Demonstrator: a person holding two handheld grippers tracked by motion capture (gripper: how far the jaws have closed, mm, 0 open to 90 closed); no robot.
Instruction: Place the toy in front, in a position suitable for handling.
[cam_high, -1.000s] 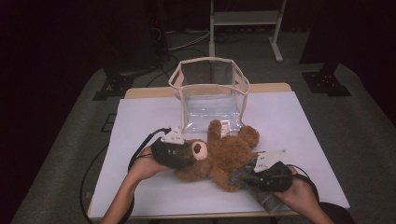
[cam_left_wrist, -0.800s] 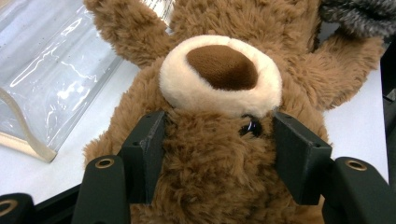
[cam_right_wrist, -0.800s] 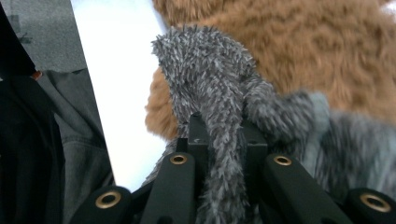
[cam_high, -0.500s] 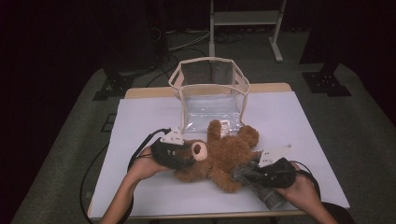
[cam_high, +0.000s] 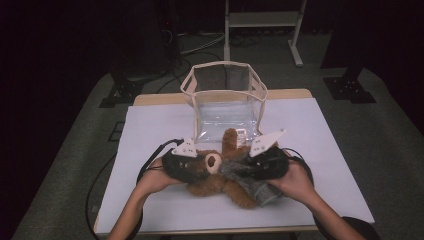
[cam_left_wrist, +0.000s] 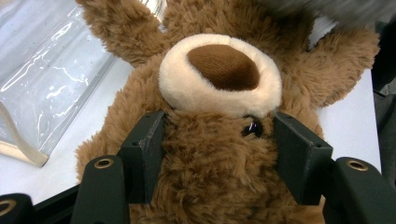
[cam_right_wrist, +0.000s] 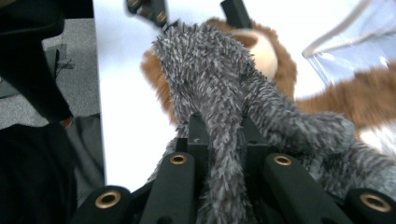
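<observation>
A brown teddy bear lies on its back on the white table, its cream snout turned up. My left gripper is shut on the bear's head, one jaw pressed into the fur on each side. My right gripper is shut on a grey fuzzy cloth, pinching a fold of it. The grey cloth drapes over the bear's body, and the bear shows behind it. The two grippers sit close together over the bear.
A clear plastic bag with beige trim stands open just behind the bear, its wall beside the bear's arm. Cables loop on the table by both hands. The near table edge runs under the forearms. A metal stand is on the floor beyond.
My right gripper has moved up and left from the bear's lower right, carrying the grey cloth over the bear's body. The left gripper has kept its hold on the head.
</observation>
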